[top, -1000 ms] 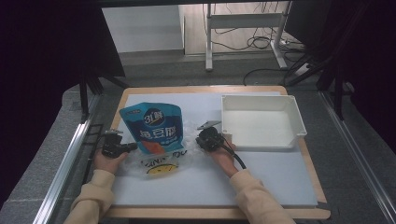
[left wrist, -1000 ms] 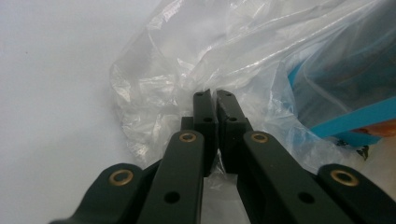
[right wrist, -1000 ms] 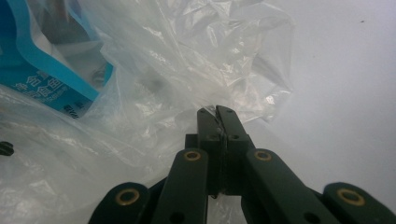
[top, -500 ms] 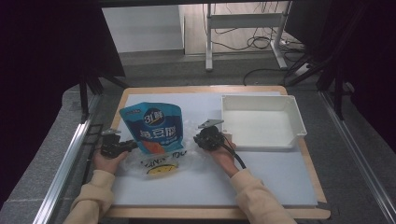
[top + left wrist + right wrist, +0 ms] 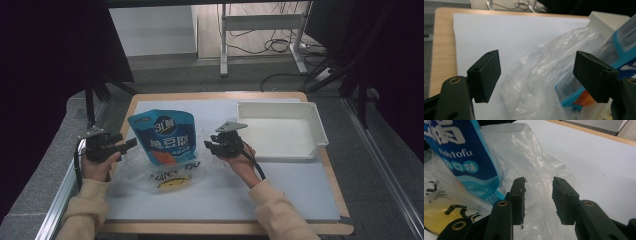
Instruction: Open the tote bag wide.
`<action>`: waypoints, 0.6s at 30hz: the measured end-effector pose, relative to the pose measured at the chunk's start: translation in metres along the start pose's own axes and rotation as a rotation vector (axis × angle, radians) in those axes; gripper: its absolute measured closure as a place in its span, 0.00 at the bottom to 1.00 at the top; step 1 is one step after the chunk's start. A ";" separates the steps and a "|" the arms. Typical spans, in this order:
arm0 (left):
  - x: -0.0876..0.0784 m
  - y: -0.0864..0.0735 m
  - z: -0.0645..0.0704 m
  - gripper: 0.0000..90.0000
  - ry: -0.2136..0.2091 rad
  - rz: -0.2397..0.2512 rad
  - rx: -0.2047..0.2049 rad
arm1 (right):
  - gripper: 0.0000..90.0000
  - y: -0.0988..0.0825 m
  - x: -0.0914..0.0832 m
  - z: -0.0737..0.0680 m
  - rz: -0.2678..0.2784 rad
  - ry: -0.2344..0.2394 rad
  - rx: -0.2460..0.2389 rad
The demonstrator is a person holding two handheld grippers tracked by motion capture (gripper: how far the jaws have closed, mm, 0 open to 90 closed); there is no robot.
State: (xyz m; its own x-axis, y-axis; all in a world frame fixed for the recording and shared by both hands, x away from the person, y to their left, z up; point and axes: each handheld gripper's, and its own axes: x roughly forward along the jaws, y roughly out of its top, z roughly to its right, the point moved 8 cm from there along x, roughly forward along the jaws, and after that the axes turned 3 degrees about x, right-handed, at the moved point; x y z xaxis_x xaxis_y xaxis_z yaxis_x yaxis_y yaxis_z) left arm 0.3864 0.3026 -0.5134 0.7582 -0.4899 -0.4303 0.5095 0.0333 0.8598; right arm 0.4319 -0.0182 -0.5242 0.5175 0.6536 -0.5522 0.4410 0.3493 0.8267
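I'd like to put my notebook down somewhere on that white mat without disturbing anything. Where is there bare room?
The near strip of the white mat, in front of the white tray, is bare, and so is the far strip behind the blue pouch. It is crowded mid-left, where the clear plastic bag lies between the left gripper and right gripper.

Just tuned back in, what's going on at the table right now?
A person holds two grippers on either side of a clear plastic bag with a blue snack pouch partly inside it. The left gripper and right gripper have both just been opening; neither presses on the plastic. The white tray sits to the right.
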 end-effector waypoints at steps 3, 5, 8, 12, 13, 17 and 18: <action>-0.011 0.008 0.000 0.28 0.011 0.016 -0.018 | 0.67 0.004 -0.003 0.002 0.014 0.009 0.010; -0.017 0.012 0.005 0.38 0.000 0.017 -0.018 | 0.68 0.008 -0.008 0.002 0.032 0.015 0.019; -0.030 0.019 0.018 0.65 -0.016 0.028 0.032 | 0.75 0.016 -0.018 -0.001 0.055 0.030 0.016; -0.038 0.017 0.037 0.94 -0.053 -0.003 0.063 | 0.92 0.022 -0.030 -0.011 0.073 0.071 0.013; -0.037 0.015 0.042 0.97 -0.059 -0.024 0.070 | 0.94 0.022 -0.032 -0.015 0.070 0.086 0.013; -0.025 0.000 0.054 1.00 -0.047 -0.098 0.091 | 0.97 0.012 -0.031 -0.028 0.024 0.100 -0.010; -0.022 -0.003 0.053 1.00 -0.039 -0.109 0.091 | 0.97 0.008 -0.029 -0.029 0.007 0.097 -0.014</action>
State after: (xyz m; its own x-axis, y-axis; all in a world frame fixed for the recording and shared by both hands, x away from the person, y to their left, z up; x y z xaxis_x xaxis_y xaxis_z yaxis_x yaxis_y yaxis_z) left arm 0.3468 0.2669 -0.4914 0.6833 -0.5199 -0.5127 0.5474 -0.1001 0.8309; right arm 0.3991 -0.0144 -0.4987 0.4471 0.7179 -0.5336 0.4268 0.3531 0.8326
